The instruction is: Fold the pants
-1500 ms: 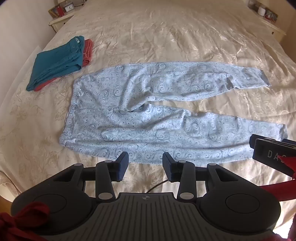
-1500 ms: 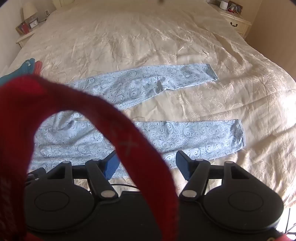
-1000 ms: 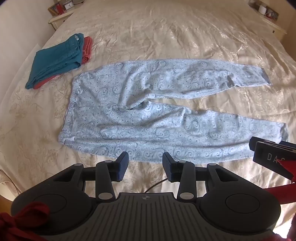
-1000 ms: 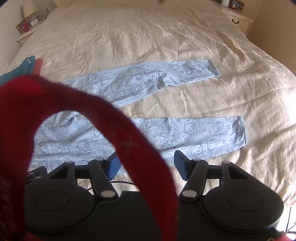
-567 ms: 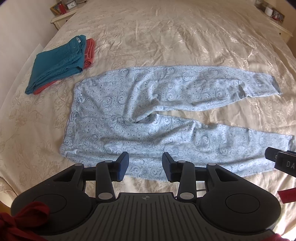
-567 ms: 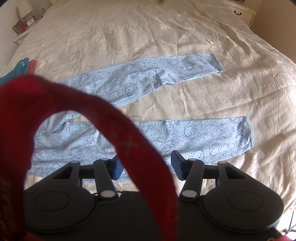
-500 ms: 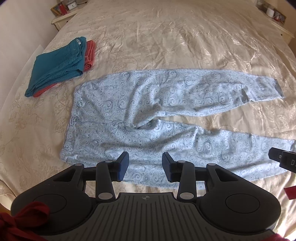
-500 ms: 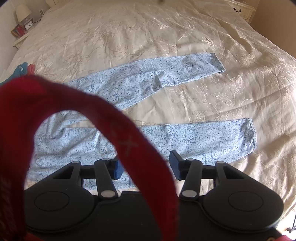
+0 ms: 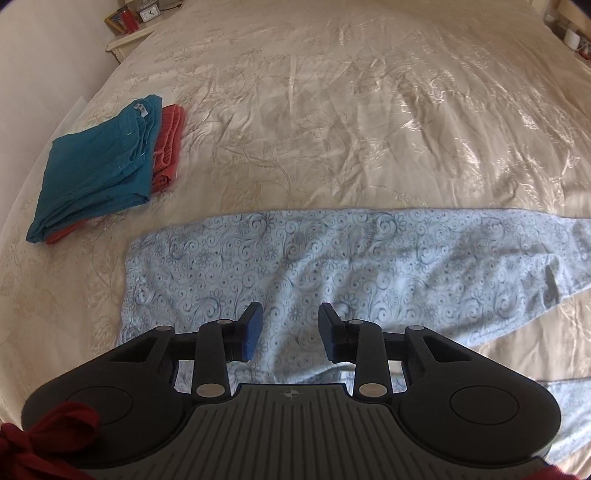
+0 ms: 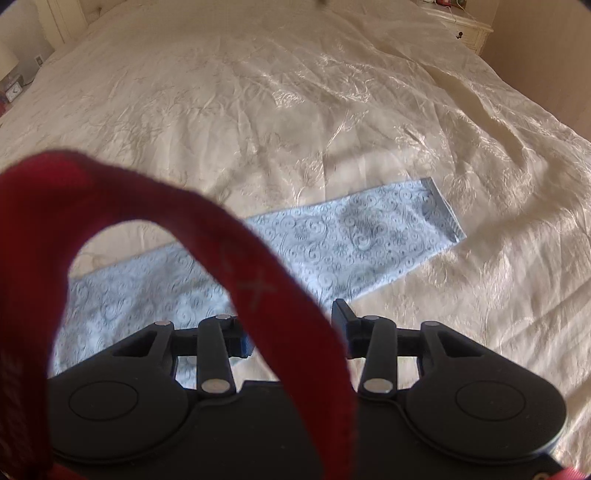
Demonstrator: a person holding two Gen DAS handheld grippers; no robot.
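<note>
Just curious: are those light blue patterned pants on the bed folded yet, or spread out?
Spread out. The pants lie flat on the bedspread, one leg stretched full length.

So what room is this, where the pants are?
Most likely a bedroom: the patterned blue pants lie on a big bed with a cream bedspread, and a bedside table holds a small clock.

i see the light blue cotton pants with a dark swirl-and-flower print (image 9: 369,266) lying flat and unfolded on the cream satin bedspread (image 9: 332,110), waistband to my left, legs running right, fabric softly wrinkled; one cuffed leg end (image 10: 439,210) lies open.
</note>
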